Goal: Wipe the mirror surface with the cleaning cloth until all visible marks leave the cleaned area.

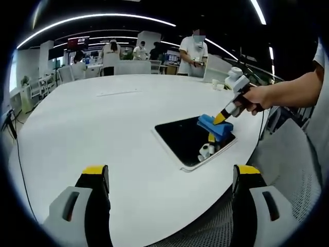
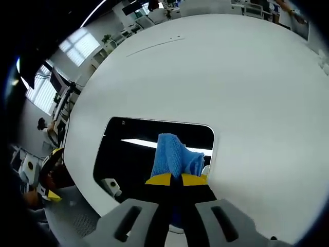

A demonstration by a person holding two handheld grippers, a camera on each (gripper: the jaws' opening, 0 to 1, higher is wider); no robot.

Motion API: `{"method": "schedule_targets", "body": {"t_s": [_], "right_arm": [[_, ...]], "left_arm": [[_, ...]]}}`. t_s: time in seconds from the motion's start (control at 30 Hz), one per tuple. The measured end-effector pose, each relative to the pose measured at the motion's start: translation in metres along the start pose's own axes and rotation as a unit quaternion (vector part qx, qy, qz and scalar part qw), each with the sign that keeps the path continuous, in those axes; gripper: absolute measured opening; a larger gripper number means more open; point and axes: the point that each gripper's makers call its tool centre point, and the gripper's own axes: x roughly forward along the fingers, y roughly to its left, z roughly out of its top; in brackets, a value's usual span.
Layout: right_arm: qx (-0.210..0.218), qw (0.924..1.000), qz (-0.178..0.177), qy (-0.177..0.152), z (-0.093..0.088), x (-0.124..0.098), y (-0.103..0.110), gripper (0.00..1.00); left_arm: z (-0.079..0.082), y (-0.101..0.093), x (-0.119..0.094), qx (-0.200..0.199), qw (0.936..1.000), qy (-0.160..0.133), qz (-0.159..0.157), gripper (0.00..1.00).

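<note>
Left gripper (image 1: 170,177) nearest in left gripper view, jaws spread wide, holding nothing, hovering over near edge of white table (image 1: 103,123). Just beyond, one rectangular mirror (image 1: 190,141) flat on tabletop near right edge. One blue cleaning cloth (image 1: 215,126) pressed onto mirror's far corner, clamped in closed right gripper (image 2: 177,179), held by hand (image 1: 254,99). Farther off, several people (image 1: 193,51) among desks.
</note>
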Motion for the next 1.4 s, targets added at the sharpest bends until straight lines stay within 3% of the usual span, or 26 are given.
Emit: {"method": "schedule_targets", "body": {"t_s": [0.9,1.17,1.4], "right_arm": [[0.029,0.999,-0.031,-0.009,-0.009,-0.012,-0.023,0.0],[0.027,0.9986,-0.043,-0.013,-0.008,-0.011,-0.026,0.0],[-0.007,0.9977,-0.066,-0.008,-0.008,-0.009,-0.025,0.0]], "left_arm": [[0.007,-0.004,0.0,-0.012,0.9996,-0.023,-0.011,0.99],[0.006,-0.007,0.001,-0.002,0.9998,-0.016,-0.011,0.99],[0.006,-0.009,0.001,-0.001,0.9997,-0.018,-0.015,0.99]]}}
